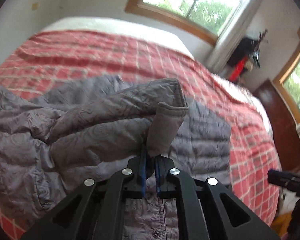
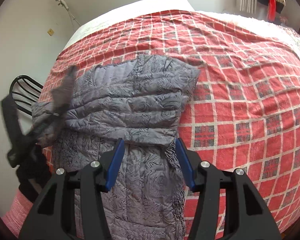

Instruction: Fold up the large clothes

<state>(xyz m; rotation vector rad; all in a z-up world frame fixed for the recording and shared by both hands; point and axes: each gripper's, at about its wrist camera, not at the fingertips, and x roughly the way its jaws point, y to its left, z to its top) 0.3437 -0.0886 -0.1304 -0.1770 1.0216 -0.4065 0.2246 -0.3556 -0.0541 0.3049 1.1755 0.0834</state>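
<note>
A grey quilted jacket (image 2: 138, 108) with a rose pattern lies on a bed with a red checked cover (image 2: 240, 100). One sleeve lies folded across the jacket's body. In the left wrist view my left gripper (image 1: 150, 158) is shut on the cuff of the other sleeve (image 1: 166, 128) and holds it up over the jacket (image 1: 200, 140). In the right wrist view my right gripper (image 2: 150, 150) is open and empty, its blue pads on either side of the jacket's lower body. The left gripper shows blurred at the jacket's left edge (image 2: 50, 120).
The red checked cover (image 1: 110, 56) spreads beyond the jacket to the far side and right. A black metal chair (image 2: 24, 92) stands left of the bed. Windows (image 1: 190, 0) and a dark wooden piece (image 1: 280, 124) stand on the right. The right gripper's tip (image 1: 286, 180) shows at the right edge.
</note>
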